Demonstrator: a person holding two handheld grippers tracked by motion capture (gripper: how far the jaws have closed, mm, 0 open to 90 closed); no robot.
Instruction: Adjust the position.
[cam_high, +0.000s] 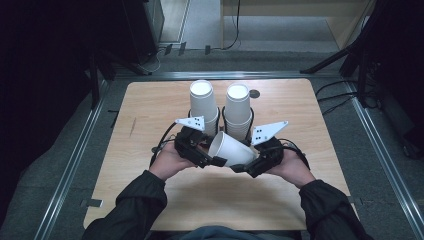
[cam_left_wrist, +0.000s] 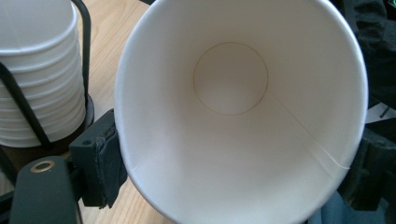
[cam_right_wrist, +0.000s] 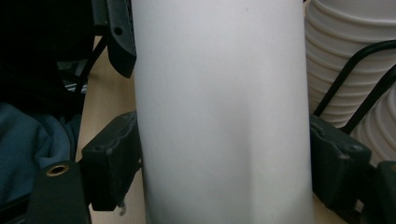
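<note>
One paper cup (cam_high: 231, 148), on its side above table (cam_high: 150, 110) w/ mouth to the left, clamped betw. left gripper (cam_high: 207, 159) at rim & right gripper (cam_high: 248, 165) on body, just in front of 2 cup stacks (cam_high: 202, 102).

Dim room, table lit from above; close views soft, edges dark.

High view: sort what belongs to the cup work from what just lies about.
In the job:
loose paper cup
left tongs
right tongs
left cup stack
right cup stack

Lying about:
small dark disc on the wooden table
cables on the floor
</note>
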